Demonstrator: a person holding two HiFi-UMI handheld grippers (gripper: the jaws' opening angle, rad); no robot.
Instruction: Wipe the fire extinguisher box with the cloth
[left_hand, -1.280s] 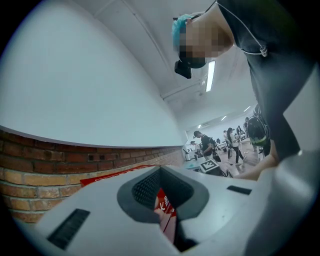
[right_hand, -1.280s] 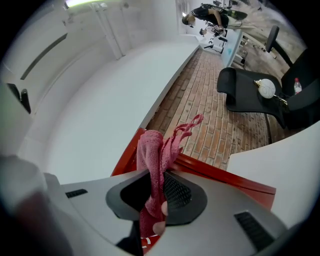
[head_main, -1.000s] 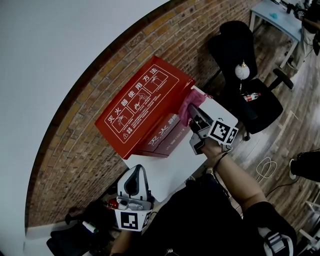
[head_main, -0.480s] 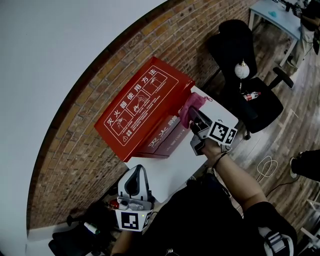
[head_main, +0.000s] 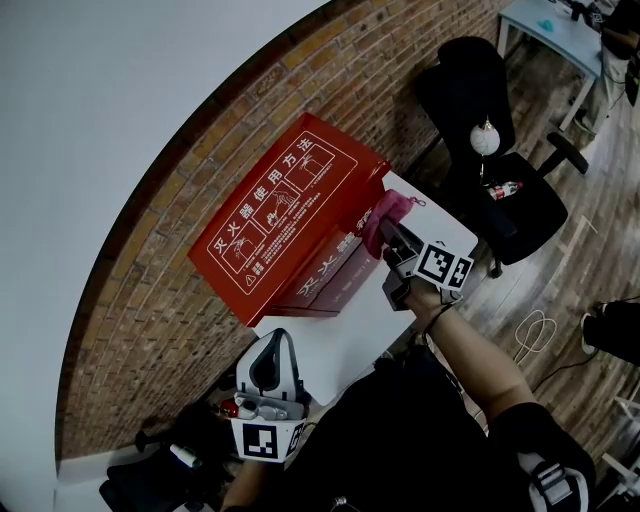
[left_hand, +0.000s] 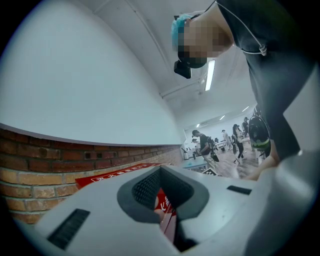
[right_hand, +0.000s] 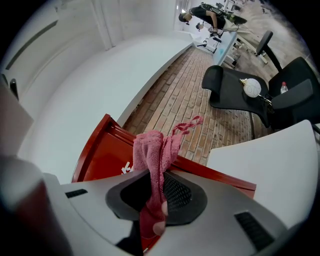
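The box (head_main: 285, 215) sits on the white desk (head_main: 350, 330) against the brick wall (head_main: 150, 300). Its printed red lid slopes up toward me, and its long axis runs from near-left to far-right. The cloth (head_main: 385, 212) is at the box's right end, bunched upright at the corner where the lid meets the front face. I cannot tell whether it is pressed on the metal or only just beside it. My right fingers (head_main: 398, 238) are clenched on the cloth's lower part, and its free end stands above them. From that grip nearly the whole lid lies to the left, so I judge the stroke has to travel left along the long axis. My left fingers (head_main: 250, 365) are low at the desk's near-left end, well apart from the cloth, drawn nearly together with nothing between them, so the right hand is the one placed to wipe.
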